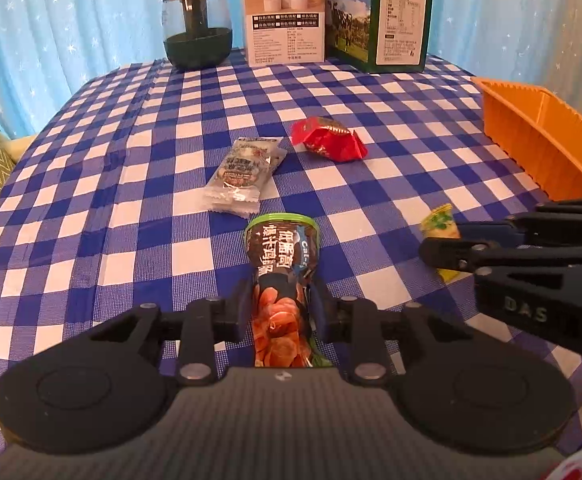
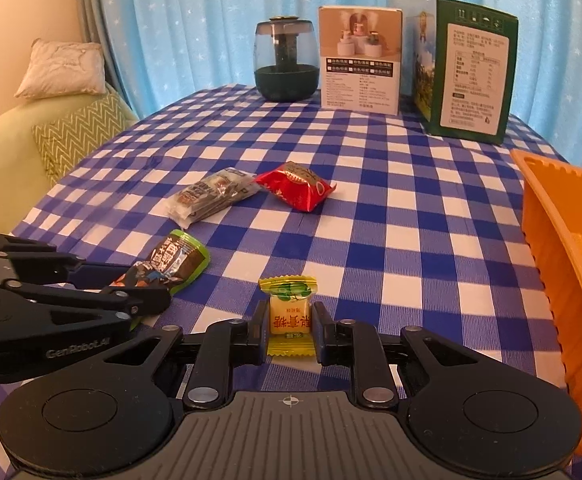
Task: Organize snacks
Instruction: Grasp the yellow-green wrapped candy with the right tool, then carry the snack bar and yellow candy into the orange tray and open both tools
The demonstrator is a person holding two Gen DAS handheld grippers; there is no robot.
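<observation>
Snacks, four pieces: we hold a dark crinkly pouch (image 1: 281, 276) clamped in the left gripper (image 1: 281, 300) and a small yellow candy (image 2: 289, 316) pinched in the right gripper (image 2: 289, 334), both near the table's near edge, while a clear-wrapped pack (image 1: 243, 174) and a red packet (image 1: 329, 142) lie mid-table. We judge all four light, soft and slippery, best gripped across the middle. The orange bin (image 2: 551, 216) at the right edge shows no contents from here.
</observation>
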